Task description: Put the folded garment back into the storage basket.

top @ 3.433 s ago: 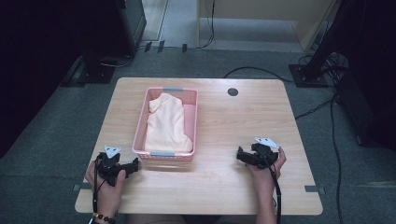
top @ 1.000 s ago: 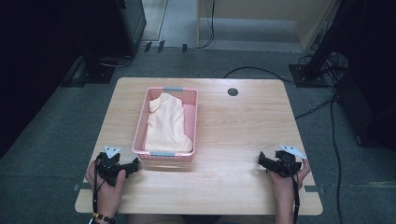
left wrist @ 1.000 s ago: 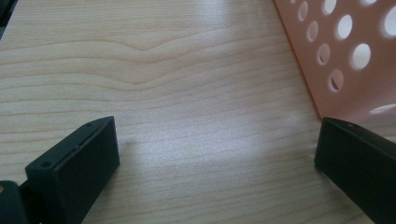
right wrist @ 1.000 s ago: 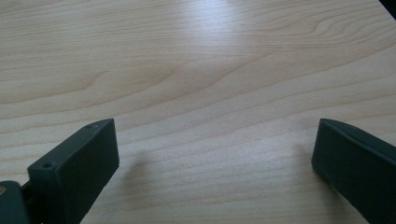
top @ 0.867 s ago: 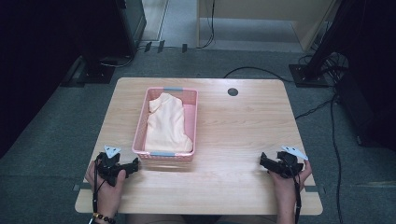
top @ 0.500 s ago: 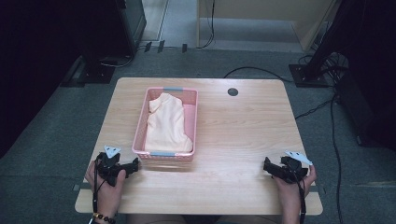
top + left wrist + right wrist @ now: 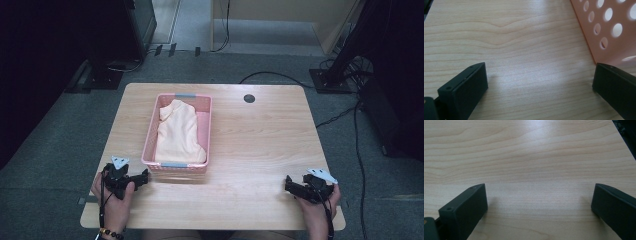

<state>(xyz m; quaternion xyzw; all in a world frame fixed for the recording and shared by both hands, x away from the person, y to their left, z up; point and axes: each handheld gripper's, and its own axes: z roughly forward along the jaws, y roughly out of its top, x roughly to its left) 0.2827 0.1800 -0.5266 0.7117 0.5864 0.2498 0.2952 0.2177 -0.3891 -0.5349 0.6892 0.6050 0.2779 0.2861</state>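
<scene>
A pink perforated basket (image 7: 150,145) stands on the left half of the wooden table (image 7: 260,130) with a folded pale orange cloth (image 7: 179,131) inside it. My left gripper (image 7: 145,176) rests near the table's front left, just before the basket's near corner, jaws wide open on bare wood. Its own view has the basket's holed wall (image 7: 609,30) at upper right, next to the right jaw. My right gripper (image 7: 288,184) lies at the front right edge, open, with nothing but wood (image 7: 531,170) between its jaws.
A dark round cable hole (image 7: 249,98) sits near the table's far edge. Black stands and cables (image 7: 345,75) lie on the grey carpet around the table. The table's right edge shows at upper right in the right gripper view.
The right gripper has slid right and toward the table's front edge. The left gripper, the basket and the cloth have stayed put.
</scene>
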